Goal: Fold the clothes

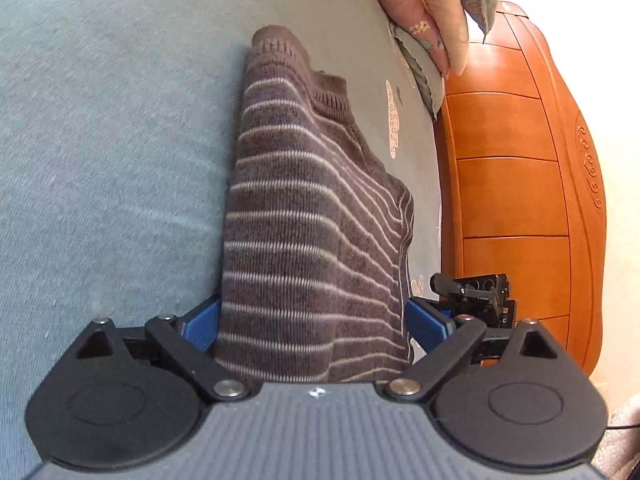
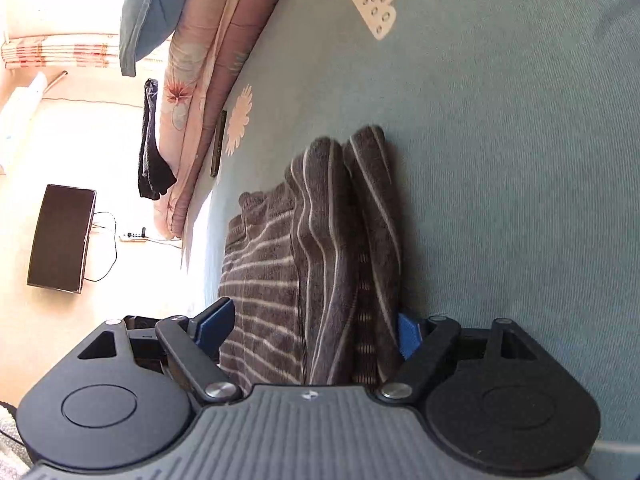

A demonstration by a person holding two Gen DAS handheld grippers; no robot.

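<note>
A brown sweater with thin pale stripes (image 1: 300,200) lies folded in a long narrow bundle on the teal bed sheet (image 1: 100,140). My left gripper (image 1: 314,312) straddles its near end with jaws spread wide. Its blue pads (image 1: 202,322) sit at the cloth's two edges without squeezing it. In the right wrist view the sweater (image 2: 320,220) shows bunched ridges. My right gripper (image 2: 308,320) stands wide around it, and cloth lies against and partly hides one blue pad (image 2: 408,334). The right gripper's black body (image 1: 472,296) shows just beyond the left one.
A wooden headboard (image 1: 512,200) borders the bed. A flowered quilt (image 2: 200,80) and a pillow (image 2: 148,12) are heaped at the sheet's edge (image 2: 500,160). Beyond it are a dark screen (image 2: 60,240), a power strip (image 2: 134,236) and a hanging dark garment (image 2: 152,152).
</note>
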